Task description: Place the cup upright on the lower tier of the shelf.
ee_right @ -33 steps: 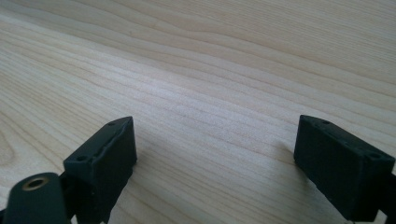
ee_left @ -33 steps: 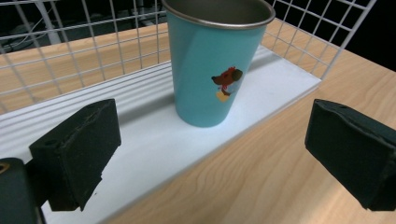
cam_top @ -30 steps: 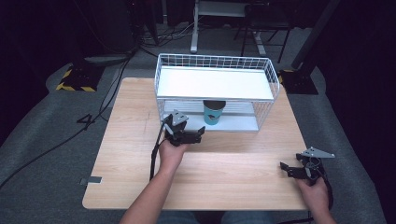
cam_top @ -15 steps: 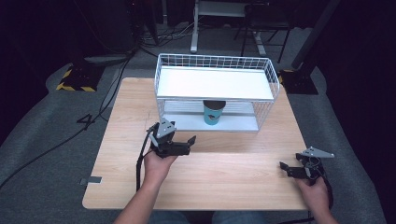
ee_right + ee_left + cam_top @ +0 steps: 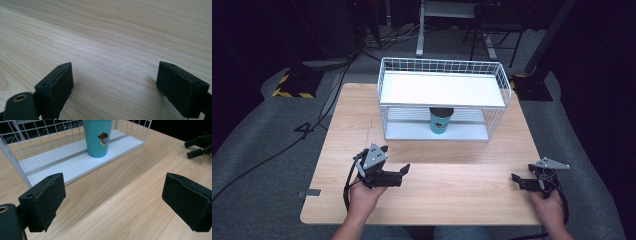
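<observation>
While both grippers sat low over the table (image 5: pixel 472 185):
Cup (image 5: pixel 440 120): stood upright, long axis vertical, mouth up, on the wire rack's (image 5: pixel 497 82) lower shelf.
Left gripper (image 5: pixel 396 172): near-left, jaws apart, empty.
Right gripper (image 5: pixel 518 181): near-right, jaws apart, empty.

Table (image 5: pixel 462 190) light wood, visible grain. Wire rack (image 5: pixel 444 100) white, grid mesh, white shelves. Cup (image 5: pixel 441 121) teal with dark rim; small brown cartoon print seen in left gripper view (image 5: pixel 97 137). Left claw (image 5: pixel 394 174) black, grey plate on top. Right claw (image 5: pixel 521 181) black, grey plate. Floor grey; yellow-black hazard stripes (image 5: pixel 292 93) at 10 o'clock.
</observation>
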`<state>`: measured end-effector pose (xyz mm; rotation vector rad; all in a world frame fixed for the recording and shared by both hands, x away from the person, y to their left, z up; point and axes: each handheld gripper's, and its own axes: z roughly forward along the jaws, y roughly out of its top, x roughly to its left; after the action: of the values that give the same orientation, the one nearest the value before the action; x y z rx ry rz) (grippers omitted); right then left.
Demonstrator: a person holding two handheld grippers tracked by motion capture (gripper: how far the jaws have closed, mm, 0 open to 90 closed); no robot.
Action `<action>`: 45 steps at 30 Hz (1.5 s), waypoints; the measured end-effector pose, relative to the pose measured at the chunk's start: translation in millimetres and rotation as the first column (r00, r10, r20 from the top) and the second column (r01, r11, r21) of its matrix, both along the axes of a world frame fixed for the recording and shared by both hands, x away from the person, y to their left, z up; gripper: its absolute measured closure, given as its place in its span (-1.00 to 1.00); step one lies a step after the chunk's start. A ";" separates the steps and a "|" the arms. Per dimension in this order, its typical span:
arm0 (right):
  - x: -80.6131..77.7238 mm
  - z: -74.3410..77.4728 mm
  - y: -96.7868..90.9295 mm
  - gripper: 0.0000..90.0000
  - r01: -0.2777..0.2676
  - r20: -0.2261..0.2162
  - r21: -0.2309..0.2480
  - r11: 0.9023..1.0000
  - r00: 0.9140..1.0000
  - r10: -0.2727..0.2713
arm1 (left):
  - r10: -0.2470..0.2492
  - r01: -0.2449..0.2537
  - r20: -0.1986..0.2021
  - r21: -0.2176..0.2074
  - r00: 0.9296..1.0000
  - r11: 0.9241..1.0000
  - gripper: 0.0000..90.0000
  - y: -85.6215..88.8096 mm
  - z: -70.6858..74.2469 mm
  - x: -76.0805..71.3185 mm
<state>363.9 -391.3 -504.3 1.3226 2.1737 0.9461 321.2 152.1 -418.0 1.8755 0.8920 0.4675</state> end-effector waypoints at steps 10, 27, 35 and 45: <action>0.6 0.0 0.2 -0.68 -0.001 0.000 0.003 1.000 1.000 0.001 | -0.018 0.018 -0.028 0.019 0.999 1.000 -0.83 29.7 -17.8 -26.0; 0.6 0.0 0.1 -0.68 -0.002 0.000 0.003 1.000 1.000 0.002 | 0.007 0.023 -0.210 0.144 0.978 0.989 -0.81 57.7 -75.0 -27.9; 0.5 0.0 0.2 -0.68 -0.002 0.000 0.003 1.000 1.000 0.002 | 0.022 0.031 -0.248 0.209 0.968 0.977 -0.80 55.7 -85.7 -27.0; 0.4 0.0 0.2 -0.68 -0.001 0.001 0.001 1.000 1.000 0.001 | 0.029 0.032 -0.235 0.252 0.971 0.967 -0.79 51.3 -86.4 -28.4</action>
<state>364.4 -391.1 -504.4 1.3214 2.1738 0.9487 292.9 203.3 -504.5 2.2020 1.0266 0.3748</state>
